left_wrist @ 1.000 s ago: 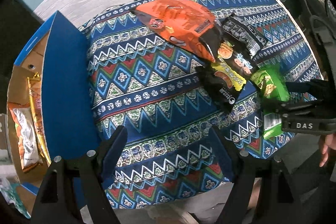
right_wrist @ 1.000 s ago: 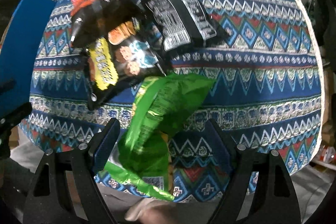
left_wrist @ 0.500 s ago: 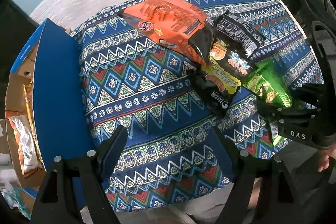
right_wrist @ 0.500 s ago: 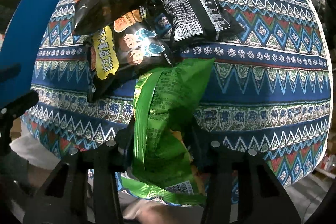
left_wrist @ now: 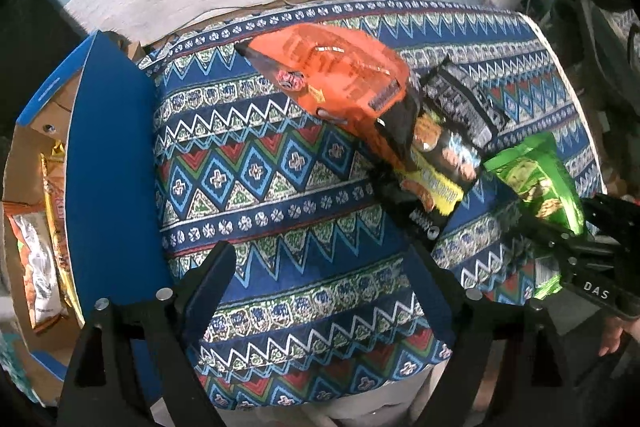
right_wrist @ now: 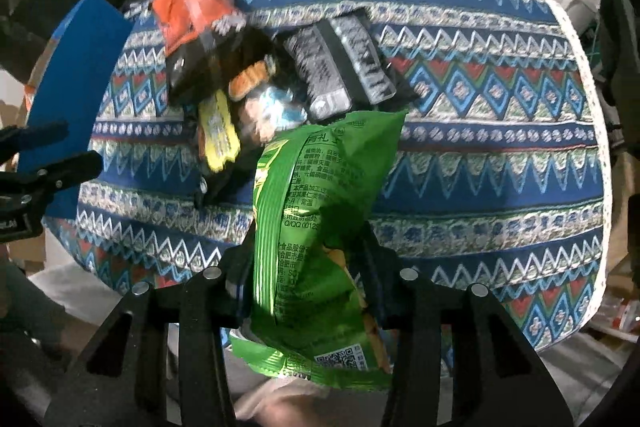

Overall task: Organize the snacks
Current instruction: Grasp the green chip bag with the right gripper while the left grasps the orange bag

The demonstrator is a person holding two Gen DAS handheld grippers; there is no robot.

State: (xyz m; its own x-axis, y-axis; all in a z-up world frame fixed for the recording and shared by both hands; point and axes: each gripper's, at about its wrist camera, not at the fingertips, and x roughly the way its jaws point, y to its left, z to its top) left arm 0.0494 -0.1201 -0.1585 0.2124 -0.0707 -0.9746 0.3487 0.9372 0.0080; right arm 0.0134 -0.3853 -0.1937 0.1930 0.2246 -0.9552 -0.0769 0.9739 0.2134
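Green snack bag (right_wrist: pixel 316 227) clamped in right gripper (right_wrist: pixel 308 267) jaws, just closed; left gripper (left_wrist: pixel 320 275) jaws wide, opening, empty above patterned table (left_wrist: pixel 280 187).

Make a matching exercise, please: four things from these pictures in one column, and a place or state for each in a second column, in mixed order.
1. green bag
2. orange bag
3. left tongs
4. cardboard box

a. open, holding nothing
b. beside the table, snacks inside
c. clamped in the right tongs
d. lying on the patterned cloth

Pairs: 1-c, 2-d, 3-a, 4-b
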